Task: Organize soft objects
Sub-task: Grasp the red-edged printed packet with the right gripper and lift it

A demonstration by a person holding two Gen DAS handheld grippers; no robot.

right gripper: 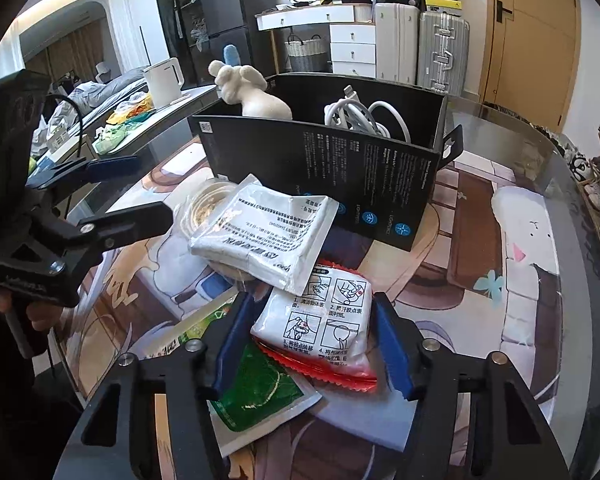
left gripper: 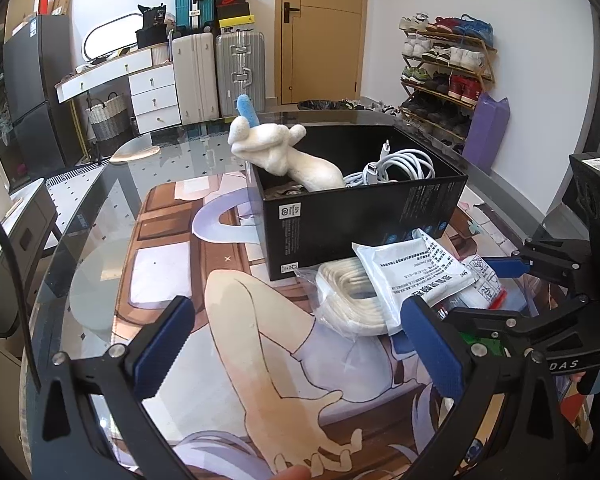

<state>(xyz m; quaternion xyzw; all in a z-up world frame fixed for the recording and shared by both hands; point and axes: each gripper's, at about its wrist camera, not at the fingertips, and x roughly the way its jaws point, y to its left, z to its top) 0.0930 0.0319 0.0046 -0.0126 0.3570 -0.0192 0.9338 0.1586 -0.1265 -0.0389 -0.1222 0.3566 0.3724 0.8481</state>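
Red-edged white packet (right gripper: 314, 328) sits between the right gripper (right gripper: 314, 344) jaws — clamped for lifting toward the black box (right gripper: 340, 172); left gripper (left gripper: 296, 344) jaws apart, empty.

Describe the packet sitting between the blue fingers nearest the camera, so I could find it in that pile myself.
Start at the black box on the table; a heap of packets lies in front of it. The one between the right gripper fingers is the white pouch with red edges, partly under a larger plain white packet. Only it bears four black line drawings in numbered squares; the green packet beneath has none.
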